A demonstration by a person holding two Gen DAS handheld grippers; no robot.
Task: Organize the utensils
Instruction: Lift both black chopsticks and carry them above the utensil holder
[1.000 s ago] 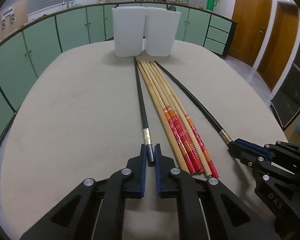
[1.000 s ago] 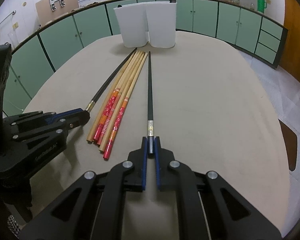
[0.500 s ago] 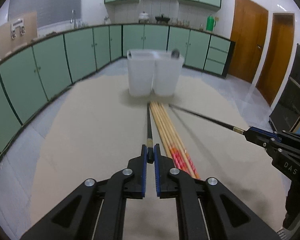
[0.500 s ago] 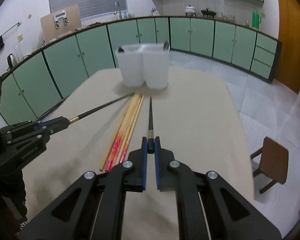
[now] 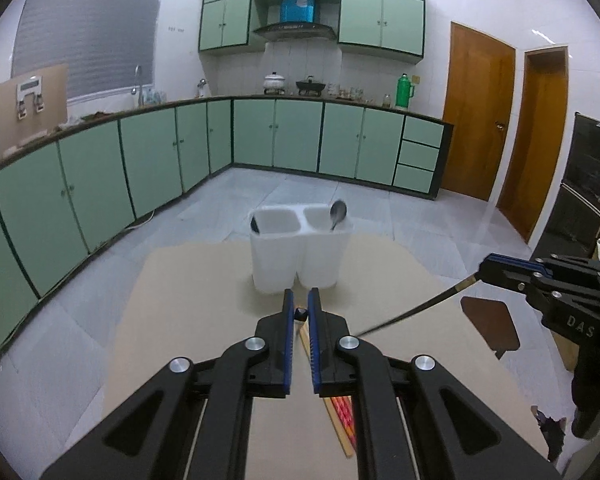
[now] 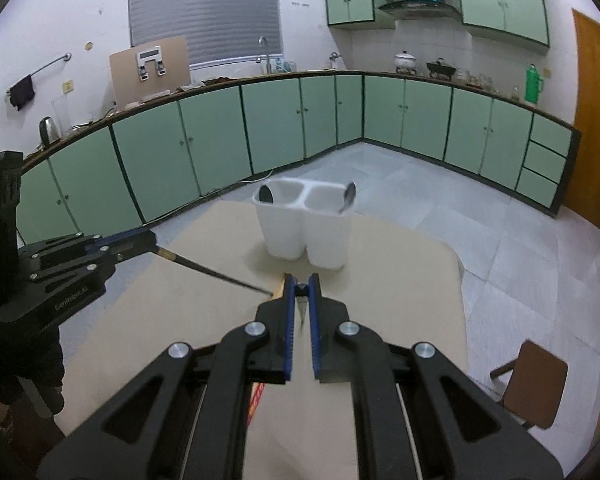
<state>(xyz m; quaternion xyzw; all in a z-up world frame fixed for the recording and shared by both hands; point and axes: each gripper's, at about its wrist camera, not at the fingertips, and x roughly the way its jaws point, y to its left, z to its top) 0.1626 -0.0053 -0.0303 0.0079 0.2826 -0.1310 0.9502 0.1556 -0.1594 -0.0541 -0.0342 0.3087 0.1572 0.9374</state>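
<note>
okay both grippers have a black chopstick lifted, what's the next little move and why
Probably carry both toward the white holder and tip the points down over a compartment. Left gripper and right gripper each clamp a black chopstick clear of the table, short of the holder.

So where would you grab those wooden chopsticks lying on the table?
By their red-patterned thick ends, coming down from above on the near side: the wooden chopsticks lie flat in a bundle, thin tips toward the holder, thick ends nearest the camera.
</note>
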